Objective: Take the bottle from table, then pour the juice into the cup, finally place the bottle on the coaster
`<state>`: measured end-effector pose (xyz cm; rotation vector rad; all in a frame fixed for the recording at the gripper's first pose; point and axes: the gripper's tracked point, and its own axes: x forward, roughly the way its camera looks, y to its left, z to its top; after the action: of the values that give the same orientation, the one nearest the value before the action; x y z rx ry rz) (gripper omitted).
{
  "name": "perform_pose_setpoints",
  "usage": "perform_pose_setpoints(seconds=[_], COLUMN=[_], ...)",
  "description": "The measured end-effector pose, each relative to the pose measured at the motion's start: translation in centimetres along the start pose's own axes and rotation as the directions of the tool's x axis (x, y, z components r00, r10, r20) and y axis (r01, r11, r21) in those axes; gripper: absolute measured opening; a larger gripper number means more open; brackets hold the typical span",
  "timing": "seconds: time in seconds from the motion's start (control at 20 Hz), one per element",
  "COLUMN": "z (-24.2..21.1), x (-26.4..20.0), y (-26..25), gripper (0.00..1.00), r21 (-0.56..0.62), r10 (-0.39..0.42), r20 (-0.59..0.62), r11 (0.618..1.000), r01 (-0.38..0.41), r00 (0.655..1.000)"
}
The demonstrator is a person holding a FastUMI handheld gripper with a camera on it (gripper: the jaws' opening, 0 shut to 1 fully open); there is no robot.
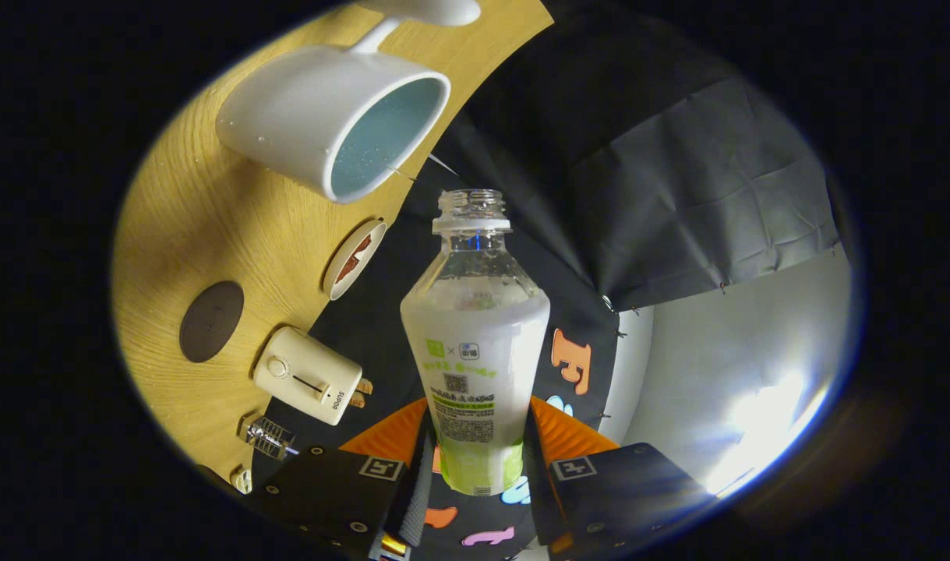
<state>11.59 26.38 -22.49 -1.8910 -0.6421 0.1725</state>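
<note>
Clearly the claw (pixel 475 467) is clamped on the bottle (pixel 475 343), one finger pressing each side of its lower body, so the bottle stands out straight ahead between them with its open, capless neck pointing away. The whole view is rolled over: the wooden surface (pixel 210 226) stands up along the left of the claw, and the white cup (pixel 334 117) lies beyond the bottle's mouth and off to the left, its pale blue inside facing the bottle.

By the look of it the bottle is thin clear plastic, about two-thirds full of milky juice, so it should feel fairly light yet give under a hard squeeze; droplets on the shoulder hint at a slippery skin. The low grip on the labelled band seems sound.

Its label carries green blocks, a square code and small print too fine to read. A cream toaster (pixel 307 375) left of the fingers reads "SUPOR". The dark round coaster (pixel 211 321) lies just beyond the toaster.
</note>
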Motion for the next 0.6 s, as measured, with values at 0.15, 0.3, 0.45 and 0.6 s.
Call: perform_pose_setpoints(seconds=[0.15, 0.3, 0.45, 0.6], z=[0.7, 1.3, 1.4, 1.0], x=[-1.1, -2.1, -2.3, -2.1], y=[1.3, 2.7, 5.6, 6.7], gripper=[0.55, 0.55, 0.55, 0.55], r21=[0.112, 0.288, 0.500, 0.664], r10=[0.073, 0.168, 0.297, 0.371], r20=[-0.028, -0.078, -0.098, -0.121], r11=[0.991, 0.947, 0.840, 0.719], r01=[-0.069, -0.139, -0.211, -0.202], r00=[0.997, 0.983, 0.950, 0.921])
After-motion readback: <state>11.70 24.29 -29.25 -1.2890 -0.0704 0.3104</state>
